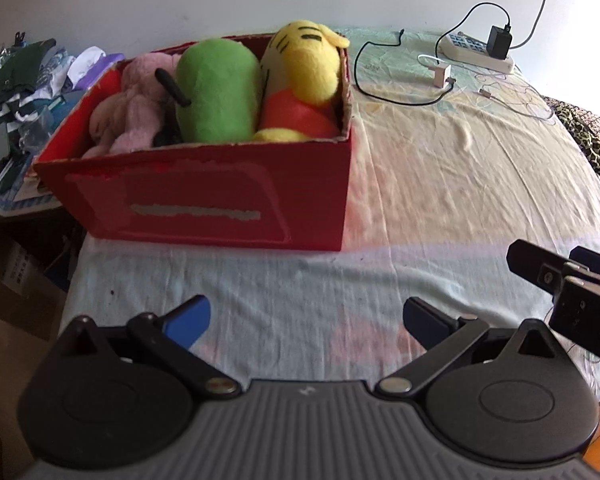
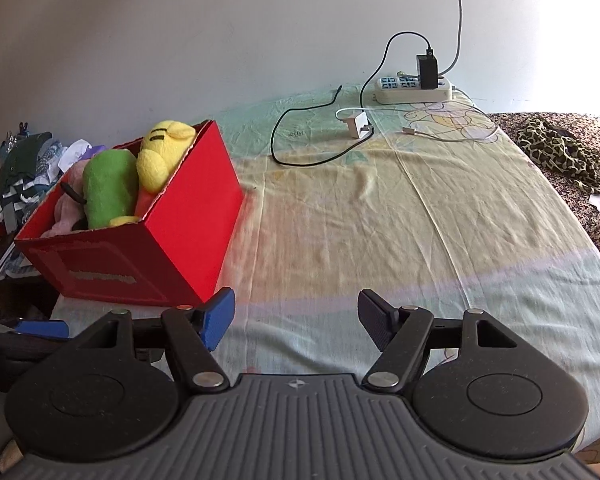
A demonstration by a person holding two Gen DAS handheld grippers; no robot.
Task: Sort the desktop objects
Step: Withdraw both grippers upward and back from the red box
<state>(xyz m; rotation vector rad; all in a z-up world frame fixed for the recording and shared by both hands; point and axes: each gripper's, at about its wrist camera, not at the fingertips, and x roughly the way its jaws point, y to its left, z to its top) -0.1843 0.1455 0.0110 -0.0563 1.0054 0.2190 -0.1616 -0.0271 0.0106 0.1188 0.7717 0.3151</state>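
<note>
Left wrist view, upper left of frame: red cardboard box (image 1: 204, 196) on the sheet-covered surface (image 1: 440, 184), holding a pink plush (image 1: 128, 116), a green plush (image 1: 216, 92) and a yellow plush (image 1: 300, 64).
Left gripper (image 1: 306, 318): lower centre, jaws spread wide, nothing between them, hovering clear of the sheet.
Right edge of frame: part of the other tool visible.
Right wrist view, left of frame: same box (image 2: 140, 256), plush toys inside.
Right gripper (image 2: 296, 320): lower centre, jaws released, empty.
Upper right of frame: power strip (image 2: 414, 90), white charger (image 2: 356, 124), black cable (image 2: 300, 136).
Step judged: toys appear boxed; sorting near done.
Next move: pick any remaining loose item; the cable would need a fine pinch.
</note>
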